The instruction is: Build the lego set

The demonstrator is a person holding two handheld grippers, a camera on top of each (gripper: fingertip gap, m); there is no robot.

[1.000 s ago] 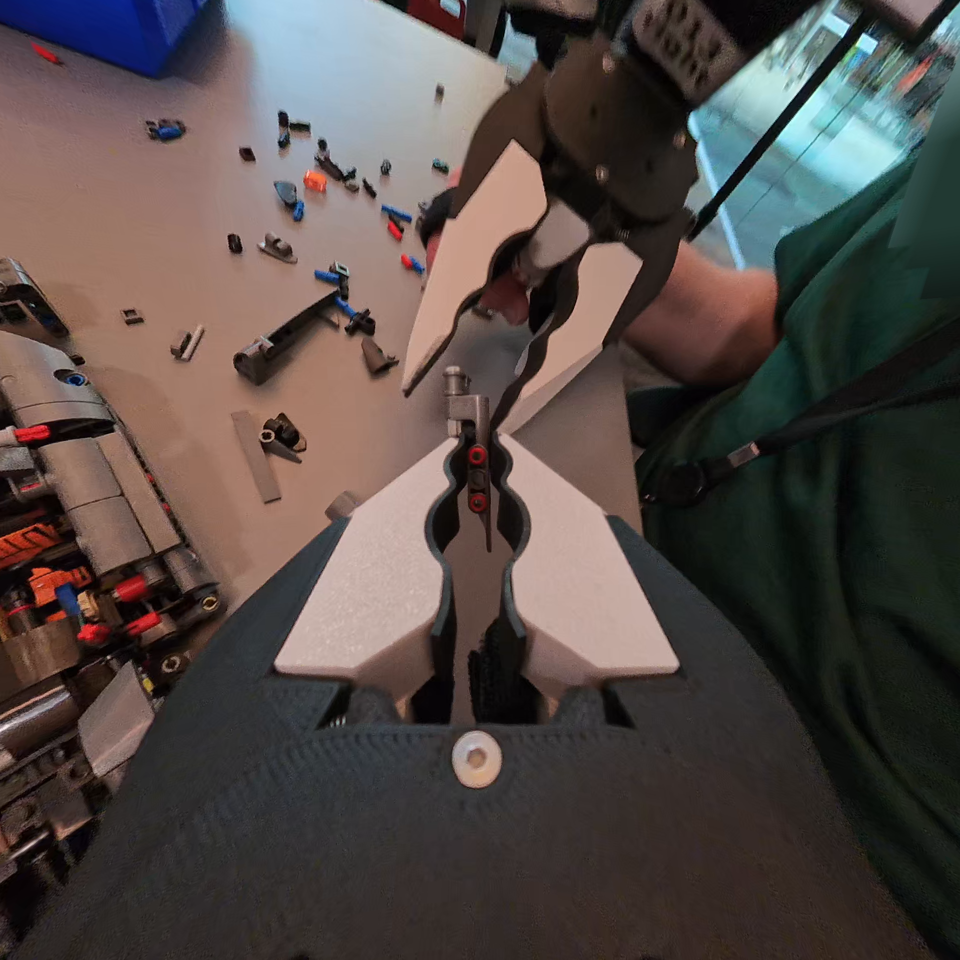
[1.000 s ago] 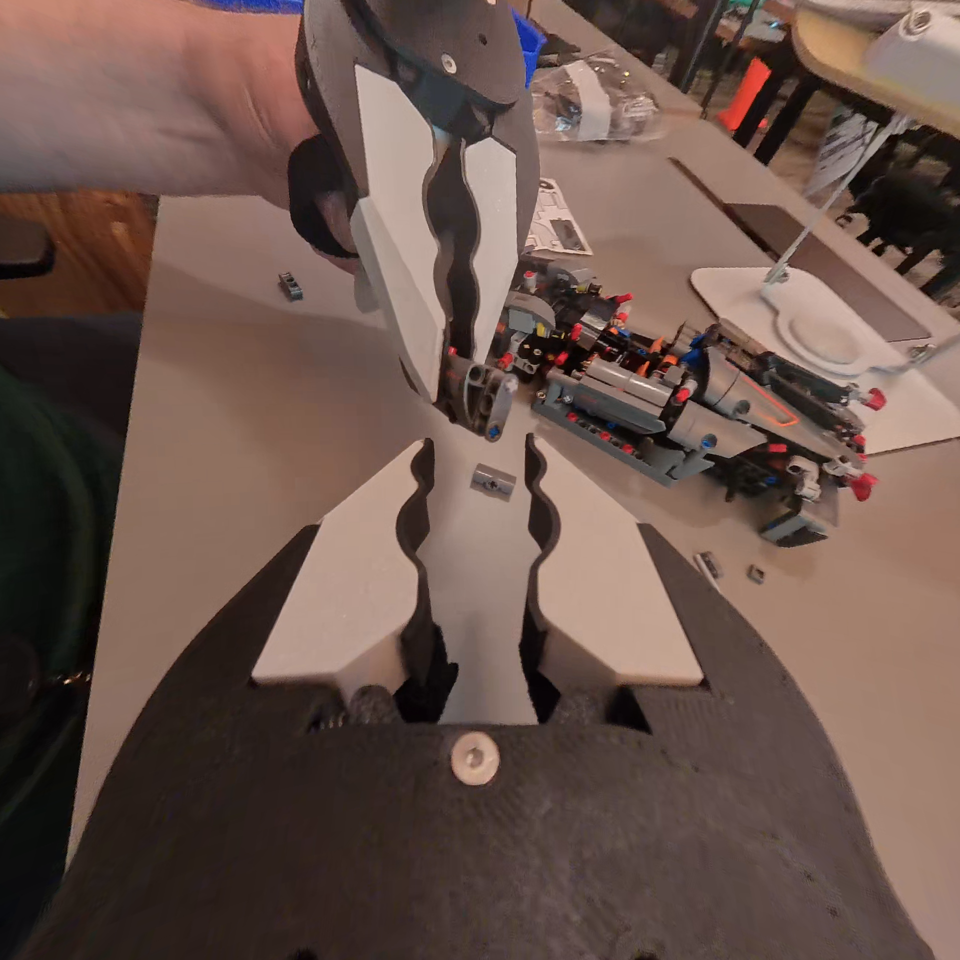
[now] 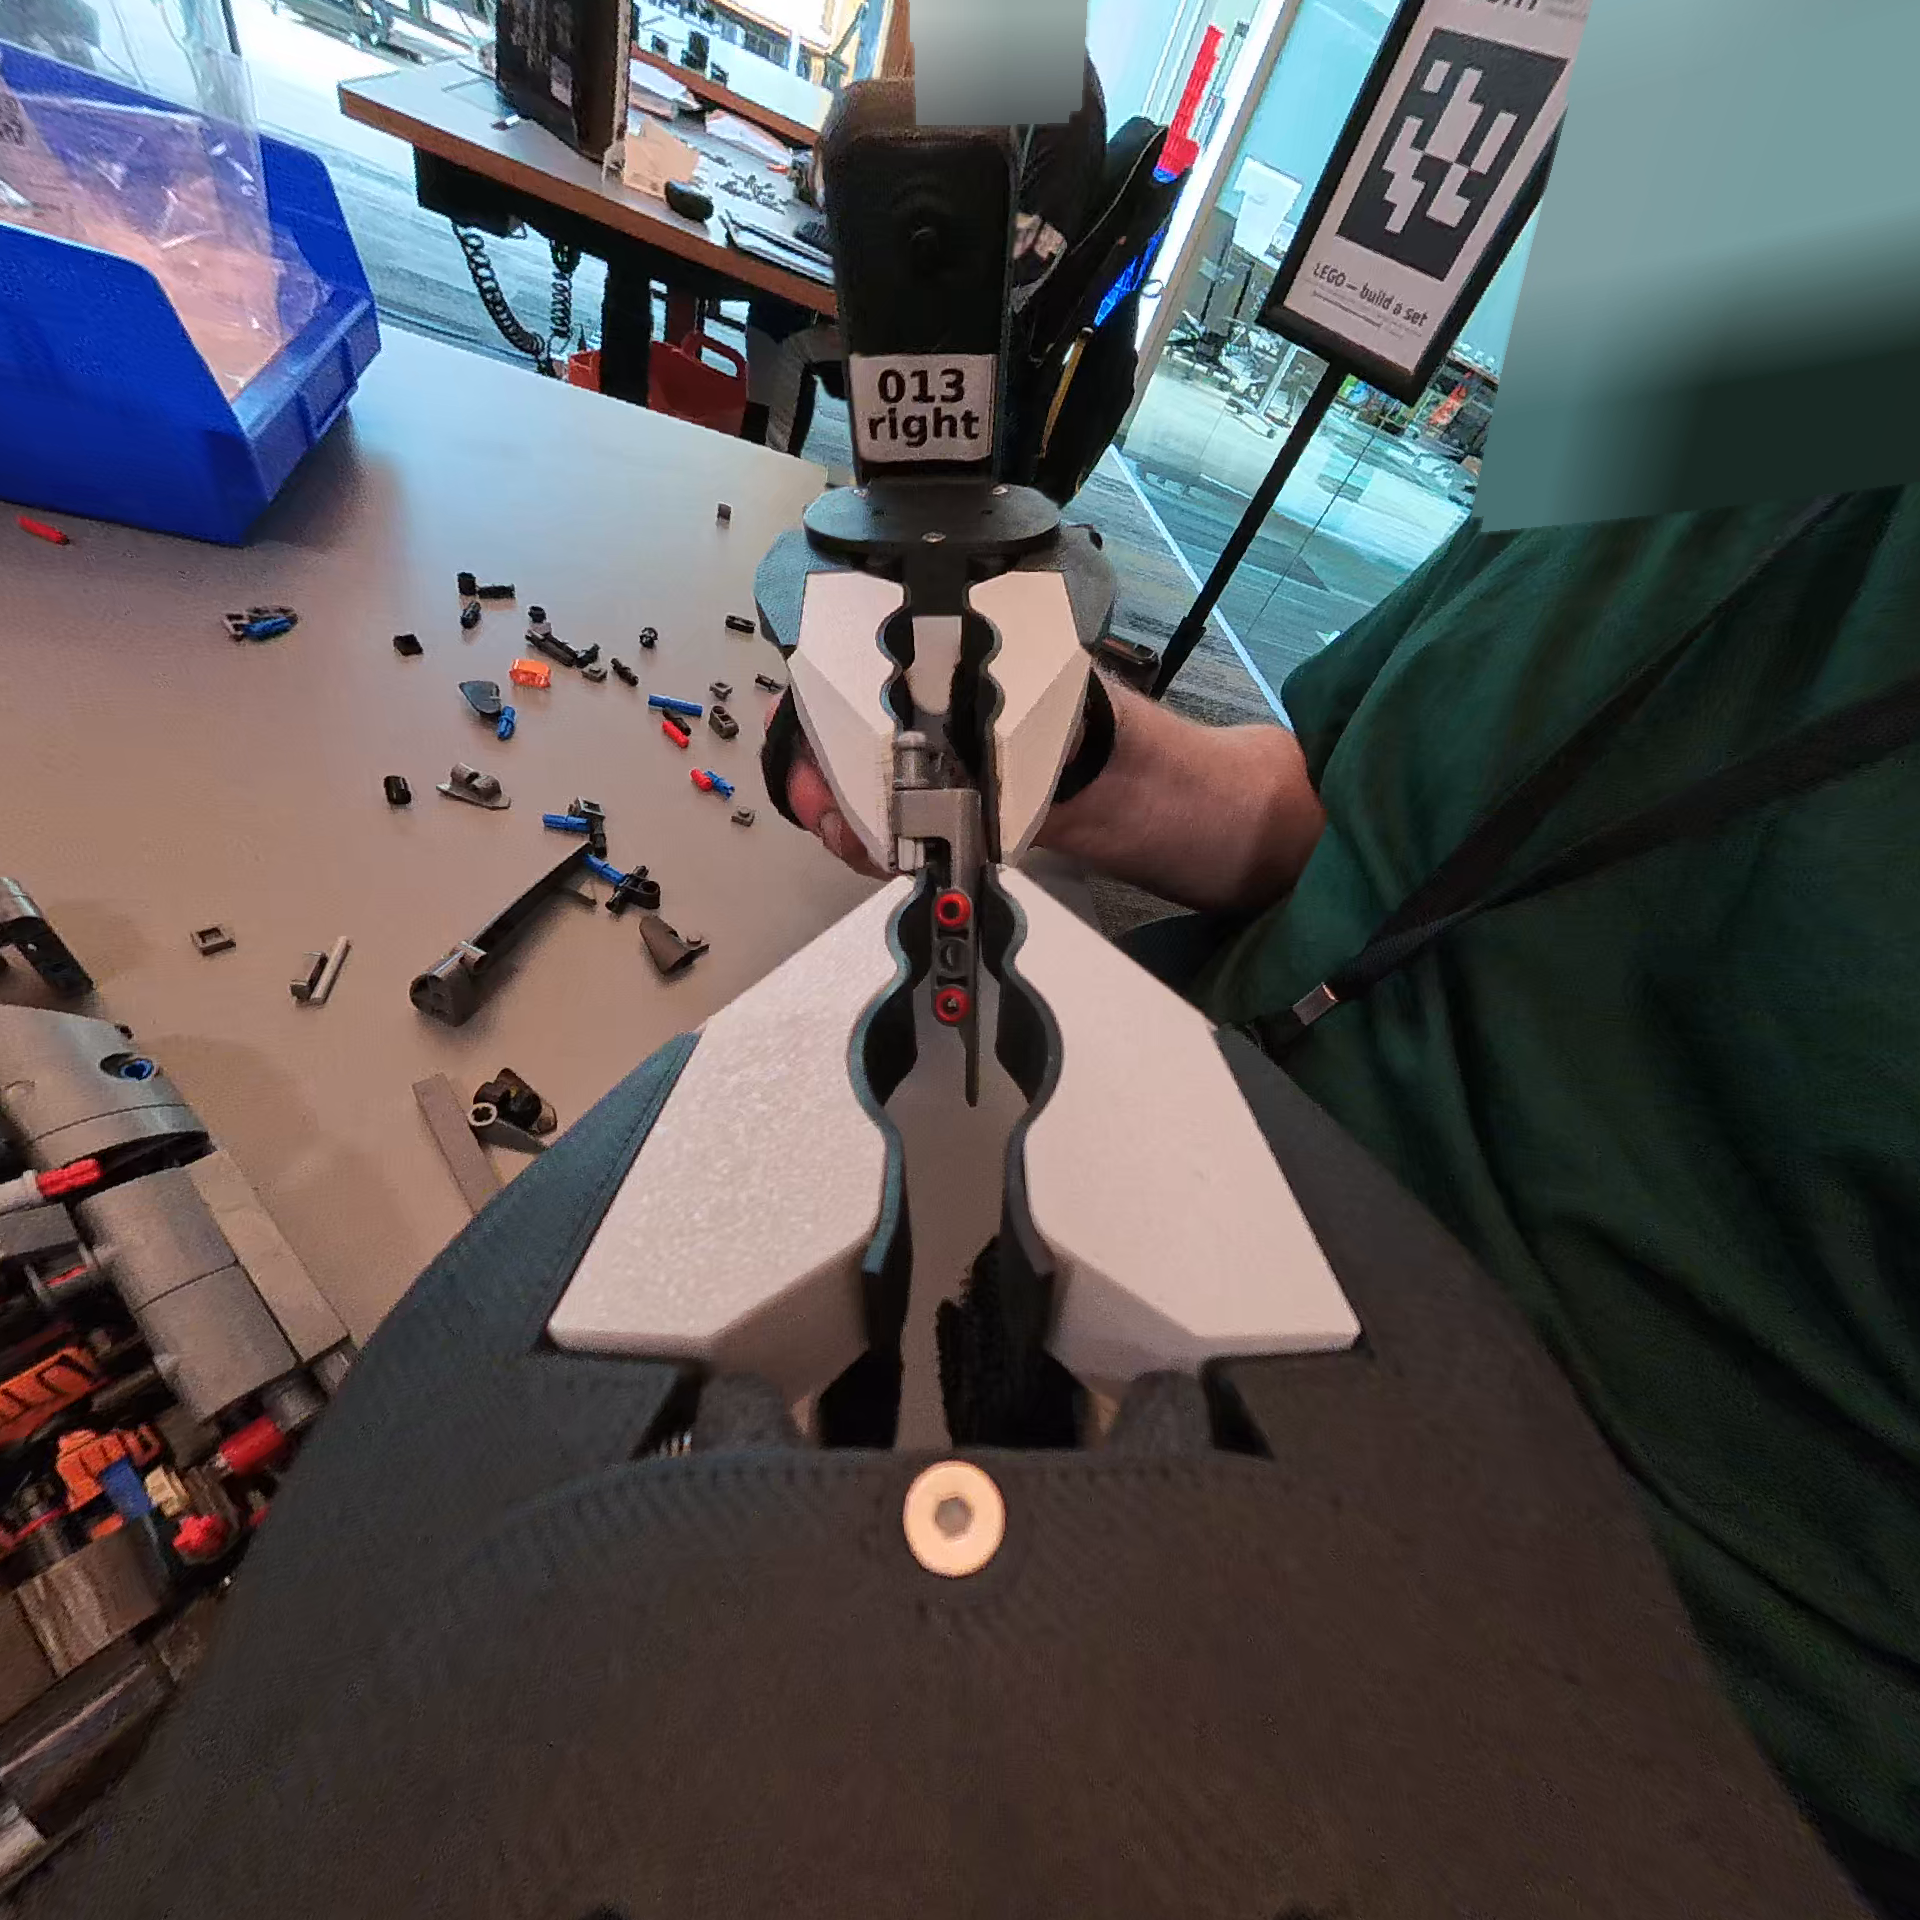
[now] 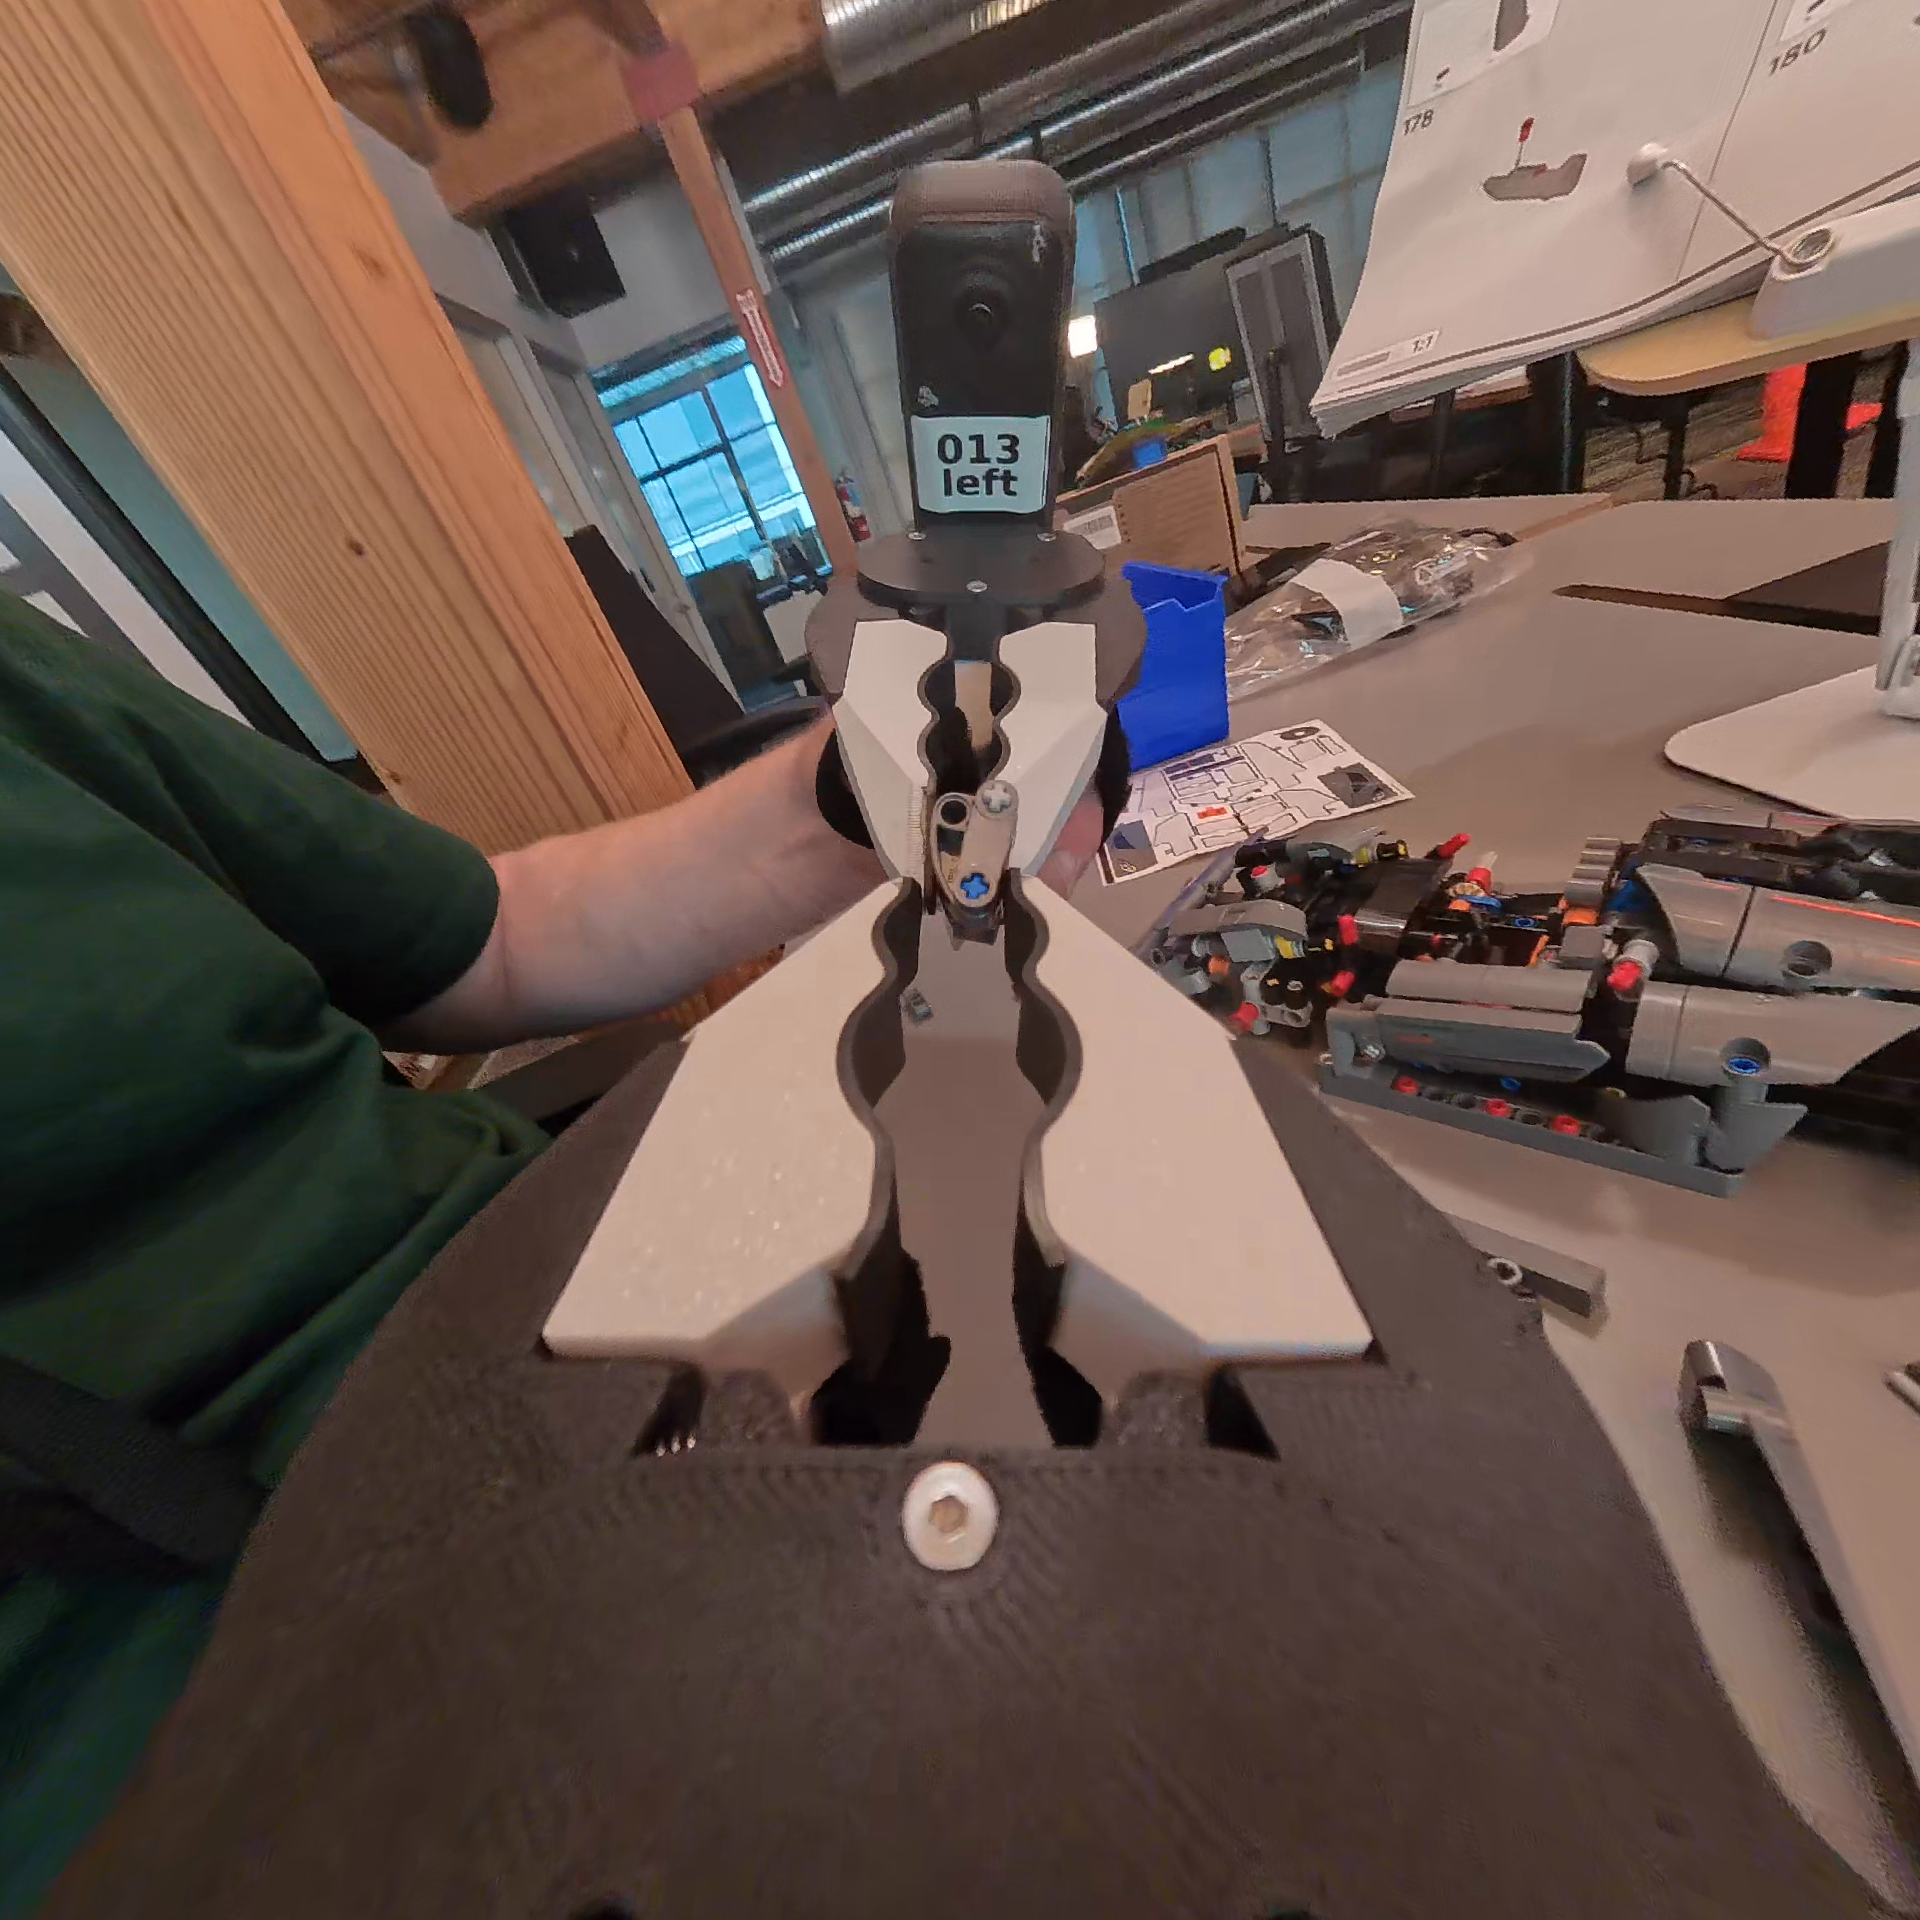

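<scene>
Left gripper (image 3: 951, 935): pinching a small grey lego assembly (image 3: 940, 821) with red pins, held above the bench (image 3: 312, 436); right gripper (image 4: 961, 914): tips meeting the assembly's far end, grip uncertain; part-built lego model (image 4: 1558, 977) on bench; loose pieces (image 3: 582, 727) scattered.

Grey tabletop (image 3: 260, 810), wooden pillar (image 4: 312, 468) at ten o'clock, paned window (image 4: 707, 468), exposed ceiling ducts (image 4: 1039, 62), wooden desk (image 3: 582, 177) at eleven o'clock.

Looks like an open-plan lab or maker workspace: exposed silver ceiling ducts (image 4: 1039, 42), thick timber column (image 4: 312, 416), grey worktables (image 3: 312, 416), blue plastic parts bin (image 3: 156, 343), black-and-white marker sign on stand (image 3: 1423, 177), desks with monitors behind.
</scene>
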